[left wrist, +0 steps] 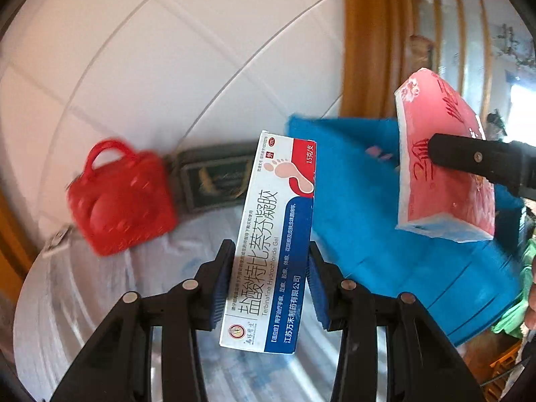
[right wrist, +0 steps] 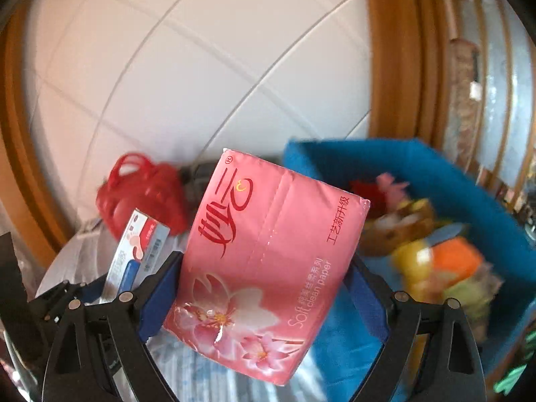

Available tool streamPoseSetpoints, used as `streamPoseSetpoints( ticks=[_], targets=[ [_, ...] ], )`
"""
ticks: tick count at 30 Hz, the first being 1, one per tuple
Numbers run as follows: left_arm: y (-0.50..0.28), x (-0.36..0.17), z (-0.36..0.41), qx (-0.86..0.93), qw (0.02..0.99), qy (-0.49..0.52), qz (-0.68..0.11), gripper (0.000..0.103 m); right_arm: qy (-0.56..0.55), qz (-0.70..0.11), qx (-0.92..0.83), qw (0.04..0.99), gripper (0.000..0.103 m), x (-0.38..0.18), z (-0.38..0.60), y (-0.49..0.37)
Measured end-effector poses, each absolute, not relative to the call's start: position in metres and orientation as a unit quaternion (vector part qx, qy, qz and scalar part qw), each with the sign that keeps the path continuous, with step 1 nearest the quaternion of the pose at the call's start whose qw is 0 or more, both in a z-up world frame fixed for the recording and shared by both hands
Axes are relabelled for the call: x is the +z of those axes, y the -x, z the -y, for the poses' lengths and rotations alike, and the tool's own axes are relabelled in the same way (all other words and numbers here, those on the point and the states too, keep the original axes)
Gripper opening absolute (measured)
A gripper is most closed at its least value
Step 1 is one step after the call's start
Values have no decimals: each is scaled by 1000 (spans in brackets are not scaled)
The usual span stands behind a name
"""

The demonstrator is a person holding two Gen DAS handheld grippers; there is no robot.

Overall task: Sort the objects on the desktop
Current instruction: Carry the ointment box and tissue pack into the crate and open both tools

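the left hand-held gripper [left wrist: 269,284] is clenched on a medicine box [left wrist: 271,244], lifted above the worktop [left wrist: 100,301]. the right hand-held gripper [right wrist: 264,288] grasps a pink tissue pack [right wrist: 268,261], raised beside the blue basket [right wrist: 452,181]; a red toy bag [left wrist: 120,197] sits behind.

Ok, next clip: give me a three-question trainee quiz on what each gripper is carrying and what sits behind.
1. True or false: the left gripper is clamped on the medicine box.
2. What does the right gripper hold? A) red basket B) pink tissue pack C) orange toy
3. Fill in: the toys lie inside the ____ bin.

Key
1. True; its pads press both long sides.
2. B, the pink tissue pack.
3. Blue: the blue bin holds them; the red basket stands apart to its left.
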State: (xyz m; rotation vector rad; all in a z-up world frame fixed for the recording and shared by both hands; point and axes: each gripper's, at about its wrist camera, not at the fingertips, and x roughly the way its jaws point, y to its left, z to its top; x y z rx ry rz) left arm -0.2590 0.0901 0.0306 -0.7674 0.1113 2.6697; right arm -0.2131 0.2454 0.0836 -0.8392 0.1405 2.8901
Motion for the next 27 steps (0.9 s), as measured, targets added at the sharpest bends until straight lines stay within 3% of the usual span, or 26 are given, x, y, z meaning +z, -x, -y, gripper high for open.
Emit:
streamPoseSetpoints(
  ticks=[11, 20, 27],
  targets=[
    [243, 97, -252, 941, 251, 225, -47, 41, 238, -24, 961, 139, 93, 138, -403, 156],
    [253, 81, -366, 914, 274, 288, -81, 41, 301, -6, 935, 187, 93, 103, -503, 157],
    [251, 63, -396, 904, 272, 314, -95, 41, 340, -3, 920, 193, 93, 71, -547, 153]
  ],
)
